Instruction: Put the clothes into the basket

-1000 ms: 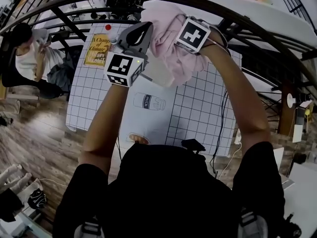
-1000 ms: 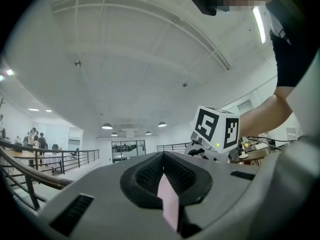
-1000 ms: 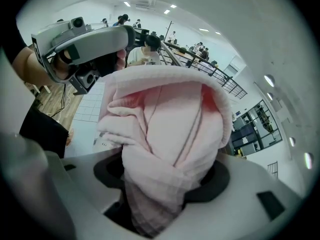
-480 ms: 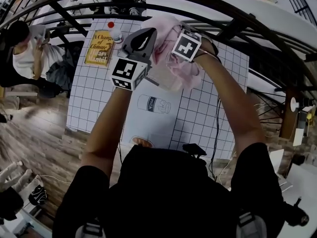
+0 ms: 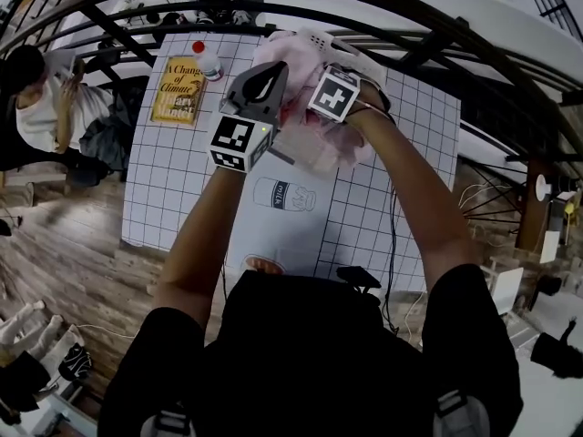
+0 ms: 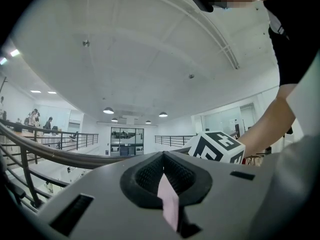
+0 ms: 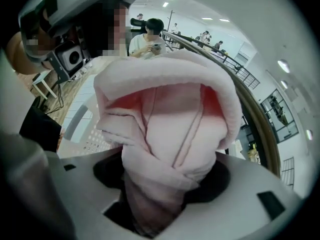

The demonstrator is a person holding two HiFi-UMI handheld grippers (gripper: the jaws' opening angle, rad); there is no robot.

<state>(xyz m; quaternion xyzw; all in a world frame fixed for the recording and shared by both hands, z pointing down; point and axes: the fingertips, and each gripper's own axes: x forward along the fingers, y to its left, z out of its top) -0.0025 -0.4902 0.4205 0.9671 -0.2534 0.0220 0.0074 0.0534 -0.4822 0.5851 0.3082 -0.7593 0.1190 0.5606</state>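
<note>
pink garment [image 7: 165, 129] bunched inside right gripper [image 7: 152, 209] — clamped, left gripper [image 6: 169, 206] pinching its thin edge

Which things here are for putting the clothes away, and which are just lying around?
For the job:
- pink fleece garment, pinched by the left gripper and the right gripper
- white plastic basket with little holes

Just lying about:
- yellow book
- clear bottle with a red cap
Both sit on the white squared table cover.
</note>
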